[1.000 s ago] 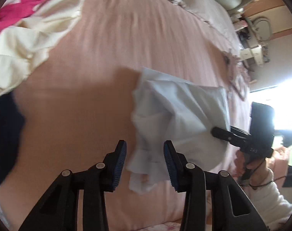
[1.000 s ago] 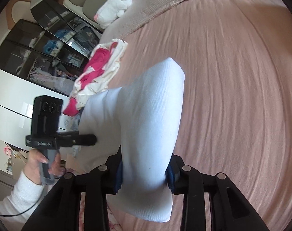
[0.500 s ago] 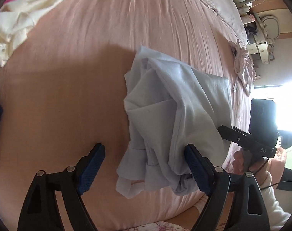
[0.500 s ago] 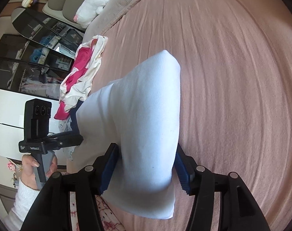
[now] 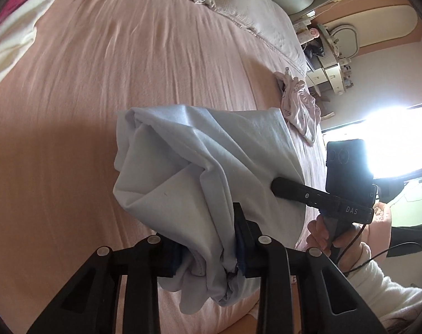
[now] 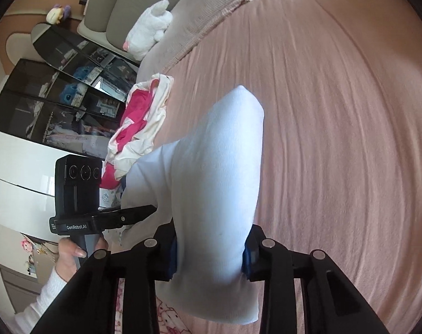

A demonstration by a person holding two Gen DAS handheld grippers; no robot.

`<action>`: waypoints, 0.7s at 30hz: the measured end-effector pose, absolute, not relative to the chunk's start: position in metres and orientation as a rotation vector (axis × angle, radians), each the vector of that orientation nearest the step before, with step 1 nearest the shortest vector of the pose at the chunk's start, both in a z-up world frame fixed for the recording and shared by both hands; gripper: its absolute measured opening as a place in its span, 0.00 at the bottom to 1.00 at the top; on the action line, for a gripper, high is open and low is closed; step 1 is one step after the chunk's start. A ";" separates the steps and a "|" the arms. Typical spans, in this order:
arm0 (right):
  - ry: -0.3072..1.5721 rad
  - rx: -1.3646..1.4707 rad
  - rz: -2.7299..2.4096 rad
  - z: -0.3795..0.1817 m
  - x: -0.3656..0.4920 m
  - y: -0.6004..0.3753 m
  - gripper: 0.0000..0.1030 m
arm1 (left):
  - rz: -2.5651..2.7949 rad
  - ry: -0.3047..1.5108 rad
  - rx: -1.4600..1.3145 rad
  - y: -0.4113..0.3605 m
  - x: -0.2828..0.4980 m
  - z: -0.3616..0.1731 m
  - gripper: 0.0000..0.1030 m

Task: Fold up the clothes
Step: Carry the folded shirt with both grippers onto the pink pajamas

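Gripping pale blue garment [image 5: 199, 172] in left gripper [image 5: 208, 253] and right gripper [image 6: 211, 253], jaws just closing, pads pinching bunched cloth; hanging lifted between both above pink bedsheet [image 5: 127, 64]

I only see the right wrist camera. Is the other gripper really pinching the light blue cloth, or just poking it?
Observer: Pinching. The left gripper jaws have just been closing, and they now squeeze a bunched edge of the light blue cloth between them.
Operator: Anything else over on that side?
Observer: Yes, a small crumpled pale pink garment lies near the far edge of the bed.
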State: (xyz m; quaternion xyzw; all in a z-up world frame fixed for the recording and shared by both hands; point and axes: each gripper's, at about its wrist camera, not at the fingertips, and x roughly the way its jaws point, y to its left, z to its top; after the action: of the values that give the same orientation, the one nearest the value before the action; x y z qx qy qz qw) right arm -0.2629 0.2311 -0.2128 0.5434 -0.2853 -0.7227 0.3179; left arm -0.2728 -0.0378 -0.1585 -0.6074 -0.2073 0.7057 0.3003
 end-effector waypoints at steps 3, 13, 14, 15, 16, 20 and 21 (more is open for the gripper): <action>-0.686 1.413 -1.923 -0.194 -0.263 0.238 0.31 | 1.870 -0.564 -1.577 -0.022 -0.277 -0.146 0.26; -0.549 1.349 -2.133 -0.123 -0.250 0.335 0.31 | 1.780 -0.502 -1.440 0.121 -0.310 -0.114 0.26; -0.556 1.341 -2.158 -0.117 -0.249 0.350 0.31 | 1.767 -0.492 -1.426 0.137 -0.315 -0.109 0.26; -0.569 1.333 -2.184 -0.112 -0.249 0.366 0.31 | 1.755 -0.477 -1.412 0.154 -0.320 -0.104 0.26; -0.580 1.324 -2.207 -0.106 -0.249 0.384 0.31 | 1.745 -0.461 -1.401 0.172 -0.327 -0.100 0.26; -0.626 1.291 -2.307 -0.092 -0.258 0.451 0.31 | 1.721 -0.406 -1.360 0.234 -0.354 -0.087 0.26; -0.643 1.283 -2.328 -0.091 -0.262 0.467 0.31 | 1.720 -0.400 -1.351 0.250 -0.362 -0.087 0.26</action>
State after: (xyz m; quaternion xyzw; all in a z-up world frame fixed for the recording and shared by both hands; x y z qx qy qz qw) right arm -0.2617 0.4673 -0.0907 0.4594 -0.2302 -0.8337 0.2022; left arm -0.3622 0.2503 -0.0871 -0.5448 -0.1613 0.6934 0.4430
